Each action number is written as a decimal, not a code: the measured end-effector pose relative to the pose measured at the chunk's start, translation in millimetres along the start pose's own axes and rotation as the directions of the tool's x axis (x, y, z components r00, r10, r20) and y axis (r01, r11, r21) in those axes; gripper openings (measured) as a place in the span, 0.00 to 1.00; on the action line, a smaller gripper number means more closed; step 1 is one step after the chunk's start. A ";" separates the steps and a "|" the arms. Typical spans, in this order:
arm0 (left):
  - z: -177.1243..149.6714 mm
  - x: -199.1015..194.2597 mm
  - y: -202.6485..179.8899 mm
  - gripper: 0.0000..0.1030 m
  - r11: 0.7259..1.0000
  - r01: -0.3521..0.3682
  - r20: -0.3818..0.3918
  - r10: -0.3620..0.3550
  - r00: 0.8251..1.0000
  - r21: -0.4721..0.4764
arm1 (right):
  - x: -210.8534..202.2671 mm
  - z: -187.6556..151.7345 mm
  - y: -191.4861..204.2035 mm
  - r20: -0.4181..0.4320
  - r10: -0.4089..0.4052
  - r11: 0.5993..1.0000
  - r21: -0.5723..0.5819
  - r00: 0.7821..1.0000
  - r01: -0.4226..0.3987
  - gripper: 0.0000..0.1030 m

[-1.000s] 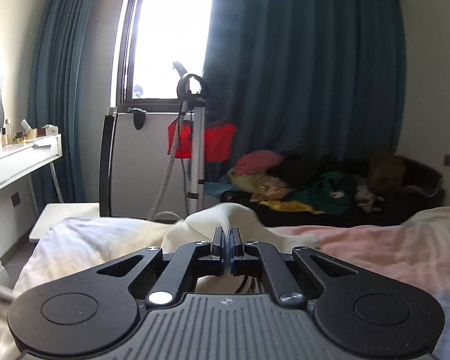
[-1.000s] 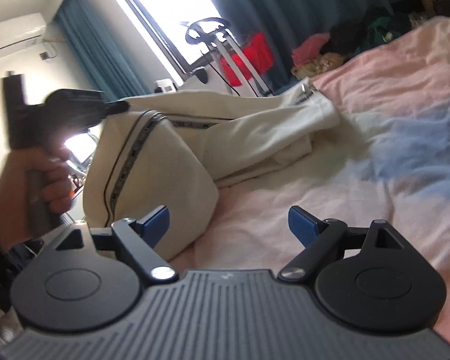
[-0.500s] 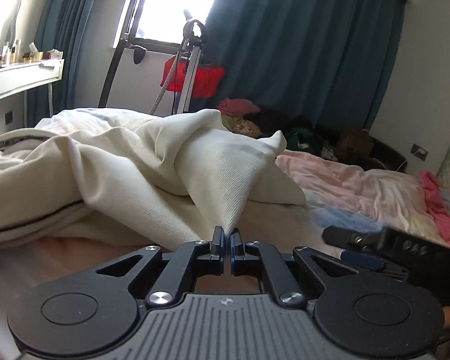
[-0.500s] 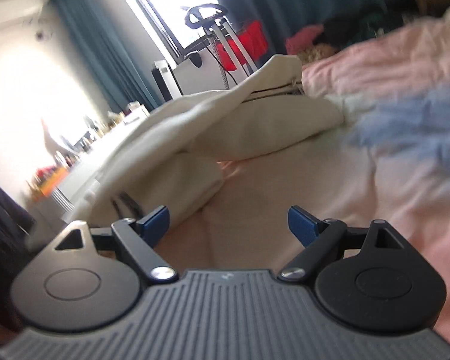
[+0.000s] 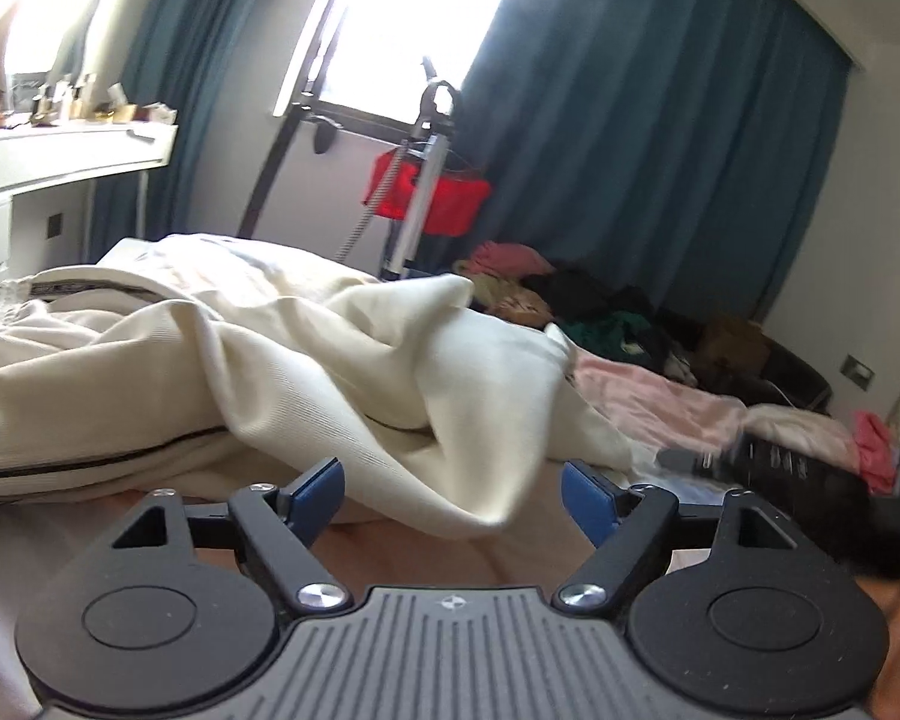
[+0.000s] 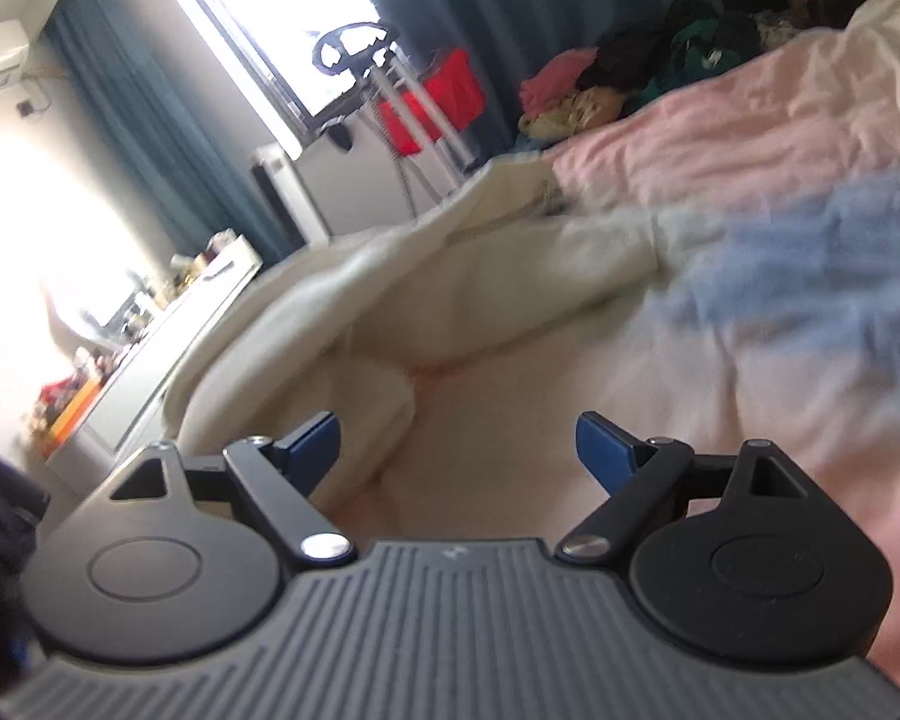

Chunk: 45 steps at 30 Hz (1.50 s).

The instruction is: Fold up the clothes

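A cream garment (image 5: 282,372) with a dark trim stripe lies rumpled on the bed, its nearest fold falling just in front of my left gripper (image 5: 453,495). That gripper is open, blue pads wide apart, nothing between them. In the right wrist view the same cream garment (image 6: 450,288) lies ahead and to the left on the pink sheet. My right gripper (image 6: 457,447) is open too and holds nothing; its left pad is close to the garment's near edge. The other tool shows blurred at the right of the left wrist view.
The bed (image 6: 750,138) has a pink sheet with a blue patch (image 6: 810,252). A heap of mixed clothes (image 5: 600,312) lies at the far end. A steamer stand with a red hanger bag (image 5: 426,192) stands by the window. A white cluttered desk (image 5: 60,150) runs along the left.
My left gripper was shut on a corner of the cream garment; it has opened and the cloth has dropped onto the bed. The right gripper stayed open and shifted a little.
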<state>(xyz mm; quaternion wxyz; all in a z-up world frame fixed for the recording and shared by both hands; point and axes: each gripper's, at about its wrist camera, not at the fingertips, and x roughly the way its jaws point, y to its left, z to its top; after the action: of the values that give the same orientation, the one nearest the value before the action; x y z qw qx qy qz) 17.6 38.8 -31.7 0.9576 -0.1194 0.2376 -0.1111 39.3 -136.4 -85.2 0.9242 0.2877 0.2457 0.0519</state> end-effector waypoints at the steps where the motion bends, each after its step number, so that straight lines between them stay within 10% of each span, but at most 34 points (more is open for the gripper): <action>1: 2.1 0.4 1.3 0.79 1.000 -0.014 0.004 0.014 1.000 -0.004 | 8.6 10.3 1.6 0.005 -0.003 1.000 0.015 1.000 0.003 0.85; 23: -8.4 76.1 41.0 0.84 0.979 -0.183 0.055 0.188 0.981 -0.090 | 260.0 139.4 17.6 -0.035 -0.296 0.955 -0.017 0.955 0.296 0.74; 27: -11.2 85.2 44.8 0.84 0.980 -0.169 0.047 0.175 0.983 -0.107 | 284.1 135.1 21.3 -0.125 -0.325 0.944 -0.108 0.938 0.312 0.20; 29: -12.7 89.4 44.0 0.84 0.980 -0.166 0.033 0.171 0.985 -0.110 | 290.5 131.3 23.9 -0.171 -0.332 0.939 -0.152 0.928 0.308 0.10; 37: -7.2 68.8 47.8 0.84 0.971 -0.117 0.063 0.133 0.989 -0.209 | 188.9 176.6 32.9 0.024 -0.330 0.935 -0.129 0.944 0.330 0.05; 45: 1.9 37.6 51.0 0.84 0.947 -0.078 0.067 0.103 0.992 -0.311 | 20.4 205.6 -5.0 0.221 -0.358 0.930 -0.004 0.907 0.368 0.05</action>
<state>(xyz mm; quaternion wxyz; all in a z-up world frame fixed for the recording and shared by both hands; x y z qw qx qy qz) 58.9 77.2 -60.5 0.9403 -0.2605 0.2177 -0.0237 156.4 -239.8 50.1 0.9452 0.2196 0.1915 -0.1471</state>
